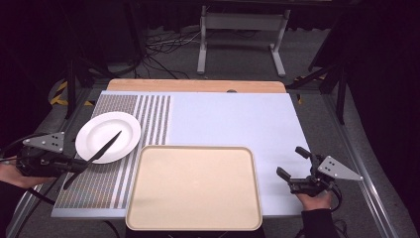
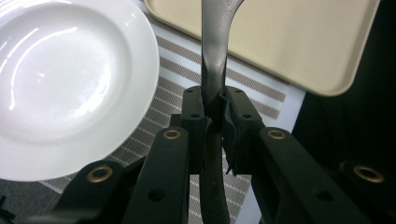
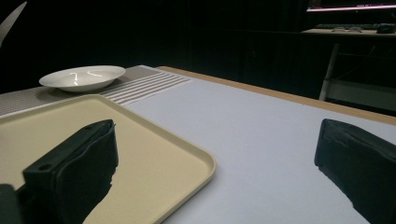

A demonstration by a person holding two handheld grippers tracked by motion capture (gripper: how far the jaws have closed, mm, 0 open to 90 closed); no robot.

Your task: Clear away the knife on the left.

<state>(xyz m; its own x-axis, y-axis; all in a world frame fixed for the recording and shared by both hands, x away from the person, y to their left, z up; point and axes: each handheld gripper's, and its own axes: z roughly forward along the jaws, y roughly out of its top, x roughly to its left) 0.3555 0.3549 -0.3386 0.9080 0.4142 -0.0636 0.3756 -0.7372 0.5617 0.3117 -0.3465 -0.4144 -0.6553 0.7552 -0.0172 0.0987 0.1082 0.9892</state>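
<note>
My left gripper (image 1: 84, 163) is at the table's left edge, shut on a dark metal knife (image 1: 101, 151). The knife's blade slants up and right, with its tip over the white plate (image 1: 99, 130). In the left gripper view the jaws (image 2: 215, 112) clamp the knife (image 2: 215, 56) at its narrow neck, with the plate (image 2: 65, 79) on the left. An empty beige tray (image 1: 193, 186) lies at the front centre. My right gripper (image 1: 291, 161) hovers open right of the tray, and nothing is between its fingers (image 3: 74, 158).
A striped grey placemat (image 1: 99, 188) lies under the plate on the left. A pale sheet (image 1: 233, 119) covers the rest of the wooden table. The tray's corner (image 3: 201, 163) lies close to my right gripper. Stands and cables are on the floor beyond.
</note>
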